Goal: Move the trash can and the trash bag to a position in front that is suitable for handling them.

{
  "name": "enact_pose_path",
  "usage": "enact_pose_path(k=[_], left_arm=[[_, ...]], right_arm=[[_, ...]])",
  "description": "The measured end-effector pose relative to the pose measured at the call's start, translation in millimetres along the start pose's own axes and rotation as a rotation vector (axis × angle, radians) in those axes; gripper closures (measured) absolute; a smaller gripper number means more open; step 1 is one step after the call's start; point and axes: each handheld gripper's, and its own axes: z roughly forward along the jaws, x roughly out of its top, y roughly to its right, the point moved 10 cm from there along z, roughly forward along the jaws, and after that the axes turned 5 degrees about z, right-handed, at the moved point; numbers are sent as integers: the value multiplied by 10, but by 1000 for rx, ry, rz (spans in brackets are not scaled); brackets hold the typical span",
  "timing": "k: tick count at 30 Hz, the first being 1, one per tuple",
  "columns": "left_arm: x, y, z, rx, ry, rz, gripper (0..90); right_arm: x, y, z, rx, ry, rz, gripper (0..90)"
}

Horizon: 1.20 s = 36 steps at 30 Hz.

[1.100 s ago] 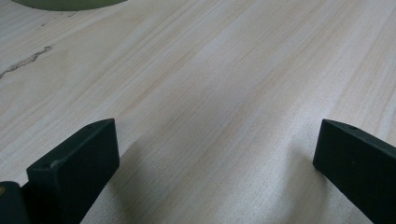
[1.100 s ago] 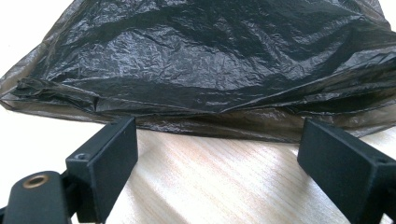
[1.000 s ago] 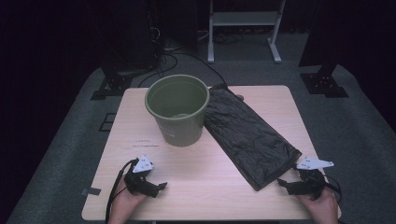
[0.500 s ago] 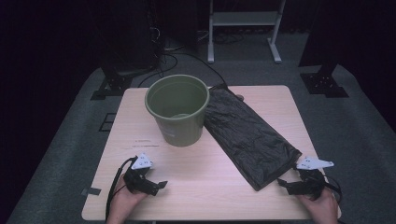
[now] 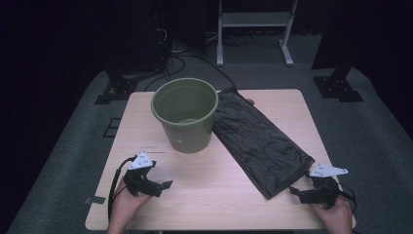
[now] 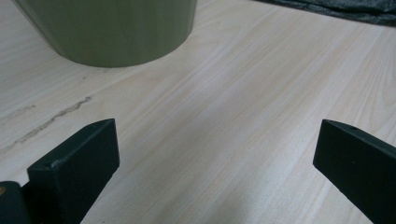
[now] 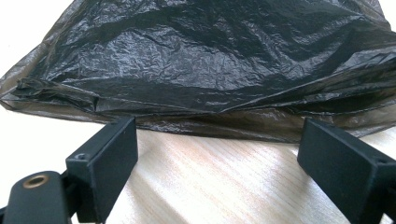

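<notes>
One green bucket (image 5: 185, 114) is standing mid-table; one black bag (image 5: 260, 141) is lying flat, touching its right side. Two grippers are resting near the front edge; left gripper (image 5: 163, 186) gaping, holding nothing; right gripper (image 5: 295, 191) gaping just short of the bag's near edge.

Bare table (image 5: 214, 195) between both grippers, green bucket (image 5: 185, 114) and black bag (image 5: 258, 141) blocking the far half

Your left gripper view cuts the olive-green plastic bucket (image 6: 112, 28) off at its top edge. The crumpled black plastic bag (image 7: 219, 70) runs past your right gripper view's edges; the bucket hides its far-left corner in the high view.
</notes>
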Motion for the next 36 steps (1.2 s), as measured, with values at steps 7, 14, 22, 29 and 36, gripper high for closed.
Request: enact_pose_path(k=[7, 14, 22, 29, 36], left_arm=[[117, -45, -77, 16, -3, -15, 0], [272, -117, -170, 25, -1, -15, 0], [434, -201, -262, 29, 13, -23, 0], [619, -322, -365, 30, 40, -39, 0], [760, -442, -414, 36, 46, -49, 0]], right_arm=[[0, 0, 0, 0, 0, 0, 107], [0, 1, 0, 0, 0, 0, 107], [1, 1, 0, -1, 1, -1, 107], [0, 1, 0, -1, 0, 0, 107], [0, 1, 0, -1, 0, 1, 107]])
